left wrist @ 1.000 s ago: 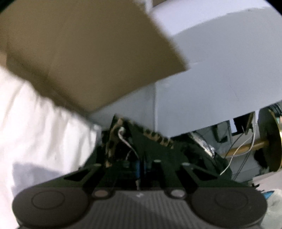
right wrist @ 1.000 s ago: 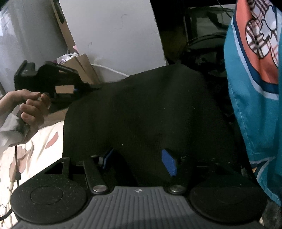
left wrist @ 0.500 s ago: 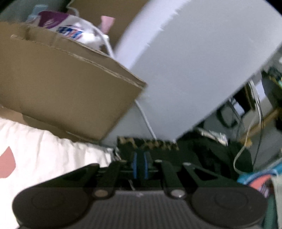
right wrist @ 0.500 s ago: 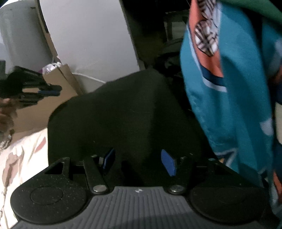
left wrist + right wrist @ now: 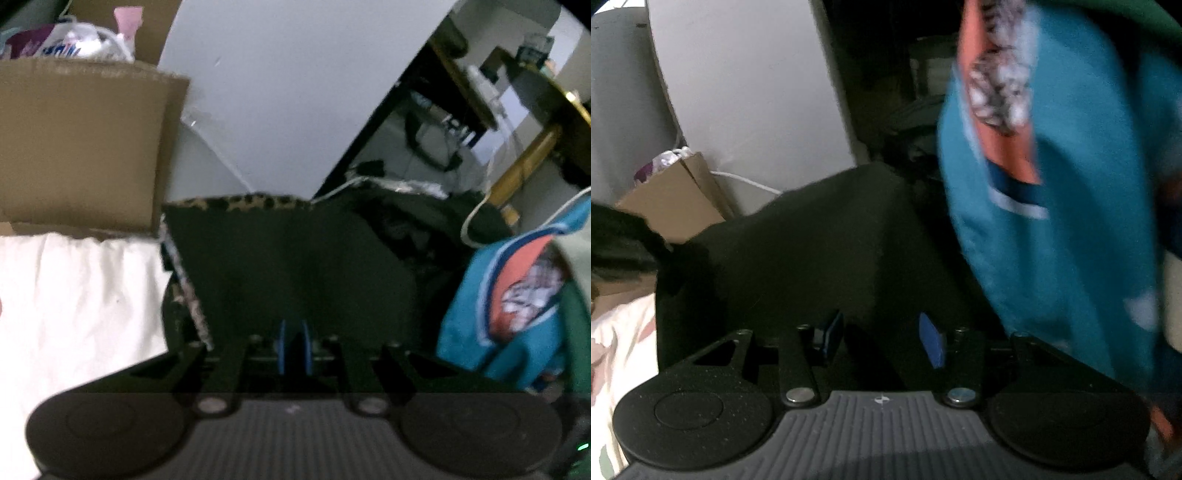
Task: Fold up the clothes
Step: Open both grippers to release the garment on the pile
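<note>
In the left wrist view, the left tongs (image 5: 294,350) are seen at the lower centre of the frame with their blue pads (image 5: 282,349) drawn almost together and a fold of the black garment (image 5: 295,266) pinched between them. The garment spreads upward from the pads across the middle of the frame, and a leopard-print band (image 5: 243,202) runs along its upper edge. A cardboard box (image 5: 81,147) fills the upper left, a white sheet (image 5: 74,302) lies below it at the left, and a white panel (image 5: 288,92) stands behind the garment. A teal garment with an orange patch (image 5: 517,295) is seen at the right edge, blurred. In the right wrist view, the right tongs (image 5: 882,339) sit at the lower centre with their jaws about half apart; they have just been narrowing, and the black garment (image 5: 812,251) lies between the blue pads (image 5: 932,345), though it cannot be told whether the pads press on it. The cloth rises from the tongs to a ridge at mid-frame. The teal garment (image 5: 1071,221) hangs blurred over the right half, the cardboard box (image 5: 672,199) is seen at the middle left, and a patterned bed cover (image 5: 620,339) shows at the lower left.
</note>
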Available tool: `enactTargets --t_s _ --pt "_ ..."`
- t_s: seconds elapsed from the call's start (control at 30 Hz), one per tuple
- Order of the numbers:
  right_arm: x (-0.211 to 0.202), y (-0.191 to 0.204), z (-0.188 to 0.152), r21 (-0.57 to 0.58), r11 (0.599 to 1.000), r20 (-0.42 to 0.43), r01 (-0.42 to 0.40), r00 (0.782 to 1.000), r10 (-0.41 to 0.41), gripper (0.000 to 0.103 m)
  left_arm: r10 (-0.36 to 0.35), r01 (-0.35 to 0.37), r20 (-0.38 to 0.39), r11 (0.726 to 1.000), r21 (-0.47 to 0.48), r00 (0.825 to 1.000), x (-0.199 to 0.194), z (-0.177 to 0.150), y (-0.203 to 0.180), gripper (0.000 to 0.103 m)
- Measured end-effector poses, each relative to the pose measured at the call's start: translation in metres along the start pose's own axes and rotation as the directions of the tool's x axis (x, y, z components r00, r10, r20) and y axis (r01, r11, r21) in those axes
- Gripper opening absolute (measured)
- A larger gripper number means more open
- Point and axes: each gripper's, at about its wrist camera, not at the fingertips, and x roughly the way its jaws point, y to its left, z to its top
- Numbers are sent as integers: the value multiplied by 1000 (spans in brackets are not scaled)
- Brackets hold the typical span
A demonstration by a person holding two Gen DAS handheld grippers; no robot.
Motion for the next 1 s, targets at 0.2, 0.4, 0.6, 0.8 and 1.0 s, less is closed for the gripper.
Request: enactTargets --t_s 0.2,0.4,0.6,0.8,1.0 --pt "27 20 7 -58 998 -9 -10 1000 10 50 28 -28 3 1000 -10 1000 13 5 18 3" --pt "31 9 8 -54 998 -1 20 1000 -20 51 80 -80 3 995 66 997 19 7 16 3" --pt "23 -16 -1 -15 998 -26 59 998 -59 56 151 -151 10 985 85 988 22 12 17 3" --pt "-4 -29 -12 25 997 -41 75 996 -74 54 161 -162 21 981 105 987 1 21 18 2" --pt "-23 -22 -19 81 996 -47 24 999 -20 54 110 -113 26 979 168 994 -23 9 -8 3"
